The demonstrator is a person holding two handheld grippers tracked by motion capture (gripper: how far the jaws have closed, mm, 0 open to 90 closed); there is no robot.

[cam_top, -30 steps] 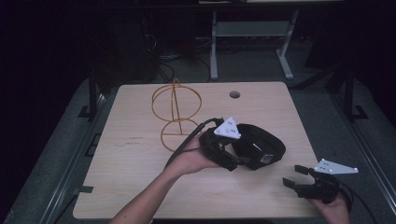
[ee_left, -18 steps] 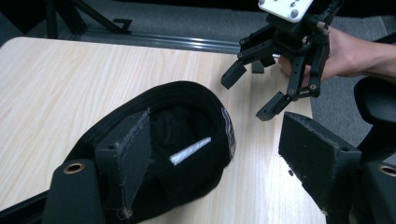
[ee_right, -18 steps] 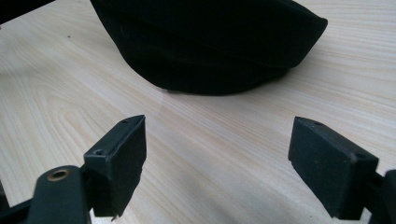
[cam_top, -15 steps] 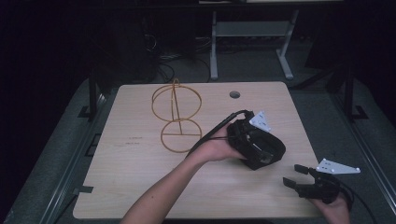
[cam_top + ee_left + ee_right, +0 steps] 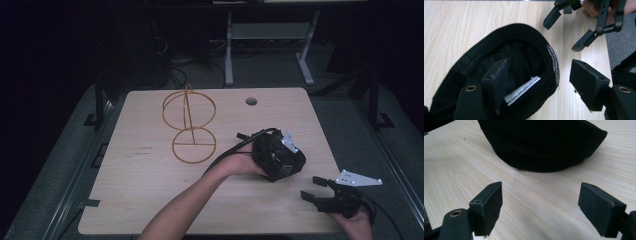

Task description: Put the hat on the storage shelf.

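Held the right gripper (image 5: 311,188) near the table's (image 5: 150,200) near right edge, jaws spread wide, nothing between, bare wood ahead. Kept the black cap (image 5: 519,50) just beyond, toward the right side, upside down on the wood. Straddled its rim with the left gripper (image 5: 539,85), one pad inside the cap, the other outside, jaws just closing yet not pressing. Left broad bare tabletop to the left and front. Stood a gold wire stand (image 5: 189,125) farther back, well apart. Lay dark floor and a white frame (image 5: 265,45) beyond.
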